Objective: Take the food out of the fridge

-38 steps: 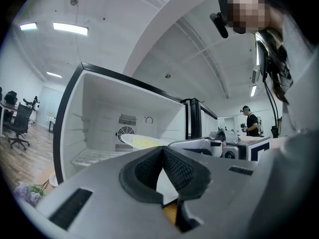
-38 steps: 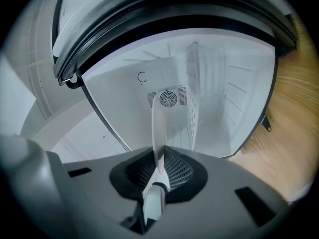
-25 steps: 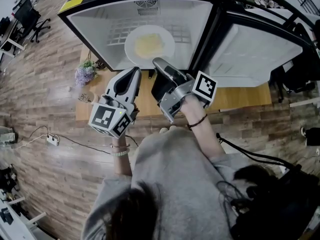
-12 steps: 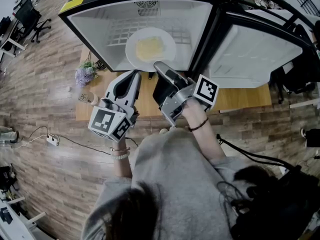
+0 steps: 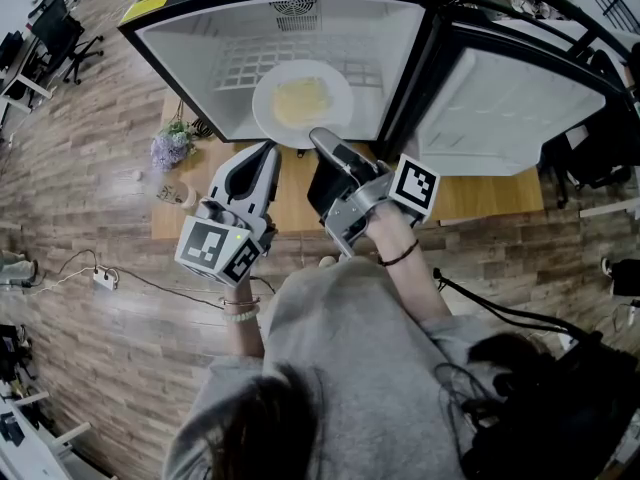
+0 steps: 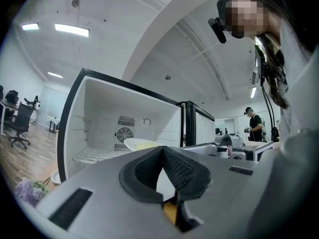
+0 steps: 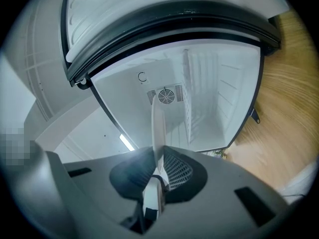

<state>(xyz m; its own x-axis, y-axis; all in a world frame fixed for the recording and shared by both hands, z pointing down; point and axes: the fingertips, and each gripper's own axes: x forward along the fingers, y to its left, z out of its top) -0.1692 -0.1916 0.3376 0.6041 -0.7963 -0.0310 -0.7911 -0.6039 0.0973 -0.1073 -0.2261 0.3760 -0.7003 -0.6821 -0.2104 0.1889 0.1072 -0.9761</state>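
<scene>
Food (image 5: 300,96), yellow, on white plate (image 5: 340,83) at near edge of open fridge (image 5: 200,48). Right gripper (image 5: 318,136) reaches in, nose slightly up, jaws clamped on plate's near rim. Left gripper (image 5: 268,148) level just to its left, jaws pressed together, empty, over wooden table (image 5: 480,196). Plank floor (image 5: 90,308), office chairs (image 5: 60,28) far left

Fridge (image 5: 190,68) mouth open; plate (image 5: 262,108) sits mid-opening; open door (image 5: 510,108) walls off right side; room left of plate
</scene>
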